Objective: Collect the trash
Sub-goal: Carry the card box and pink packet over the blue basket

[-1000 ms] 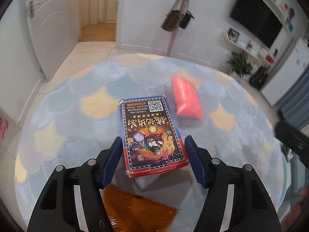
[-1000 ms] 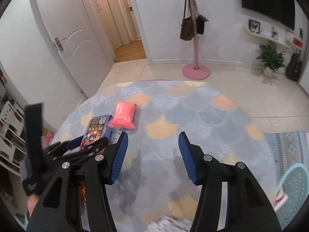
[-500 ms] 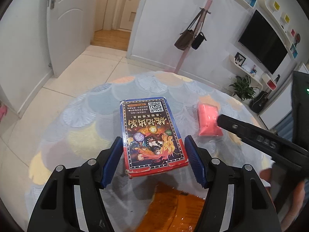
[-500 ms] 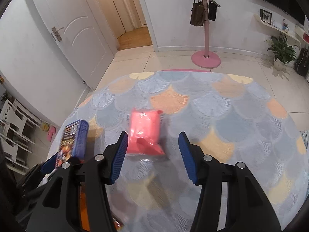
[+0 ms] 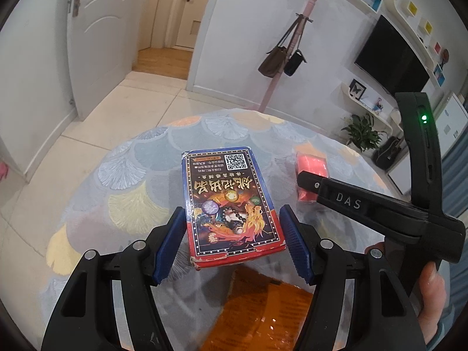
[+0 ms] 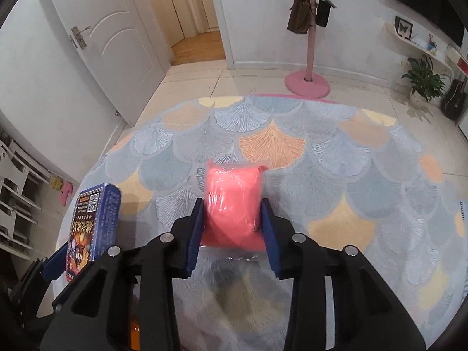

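Note:
My left gripper (image 5: 233,244) is shut on a blue and red printed card box (image 5: 231,201) and holds it above the patterned round rug (image 5: 131,181). The box also shows at the left of the right wrist view (image 6: 92,222). My right gripper (image 6: 232,232) has its blue pads against both sides of a pink plastic packet (image 6: 232,204) lying on the rug (image 6: 351,175). The packet shows in the left wrist view (image 5: 310,172), partly behind the right gripper's body (image 5: 380,207).
An orange wrapper (image 5: 269,310) lies on the rug below the box. A pink coat stand (image 6: 308,82) with bags stands on the tiled floor beyond the rug. A white door (image 6: 114,58) is at left and a potted plant (image 6: 422,82) at right.
My right gripper moved left and down to the pink packet and closed its fingers onto it. My left gripper lifted the box higher above the rug.

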`<state>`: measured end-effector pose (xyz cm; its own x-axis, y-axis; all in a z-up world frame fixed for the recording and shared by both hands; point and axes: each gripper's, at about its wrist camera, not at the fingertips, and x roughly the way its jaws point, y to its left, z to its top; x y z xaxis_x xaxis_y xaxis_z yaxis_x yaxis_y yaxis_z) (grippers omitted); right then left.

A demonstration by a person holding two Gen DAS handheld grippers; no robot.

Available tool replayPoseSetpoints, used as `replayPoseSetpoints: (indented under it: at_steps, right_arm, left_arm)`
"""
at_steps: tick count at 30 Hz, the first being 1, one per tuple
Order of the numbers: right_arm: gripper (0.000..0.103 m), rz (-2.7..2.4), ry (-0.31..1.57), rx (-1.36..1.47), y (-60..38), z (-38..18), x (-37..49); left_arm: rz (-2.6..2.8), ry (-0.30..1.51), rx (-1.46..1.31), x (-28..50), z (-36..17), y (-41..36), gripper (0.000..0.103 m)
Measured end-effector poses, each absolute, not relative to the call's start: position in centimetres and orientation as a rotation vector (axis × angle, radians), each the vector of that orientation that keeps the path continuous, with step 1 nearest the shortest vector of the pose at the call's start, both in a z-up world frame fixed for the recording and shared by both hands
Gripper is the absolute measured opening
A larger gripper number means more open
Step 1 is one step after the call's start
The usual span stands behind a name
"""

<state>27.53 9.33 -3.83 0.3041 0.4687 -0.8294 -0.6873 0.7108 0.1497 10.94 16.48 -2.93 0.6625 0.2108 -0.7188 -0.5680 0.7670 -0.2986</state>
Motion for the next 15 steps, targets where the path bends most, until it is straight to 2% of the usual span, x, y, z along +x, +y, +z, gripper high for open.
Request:
replayPoseSetpoints:
  at_steps: [6, 15]
  right_arm:
    - [0.034, 0.767, 0.964, -0.195, 5.0, -0.6, 27.2]
    - [0.034, 0.668, 0.851, -0.090, -6.9, 4.2, 27.3]
  left_arm:
    - [0.389, 0.688, -0.504, 11.2, -0.5, 13.8, 0.063]
    - [0.240, 0.655, -0.420, 13.3, 3.1, 6.3, 0.063]
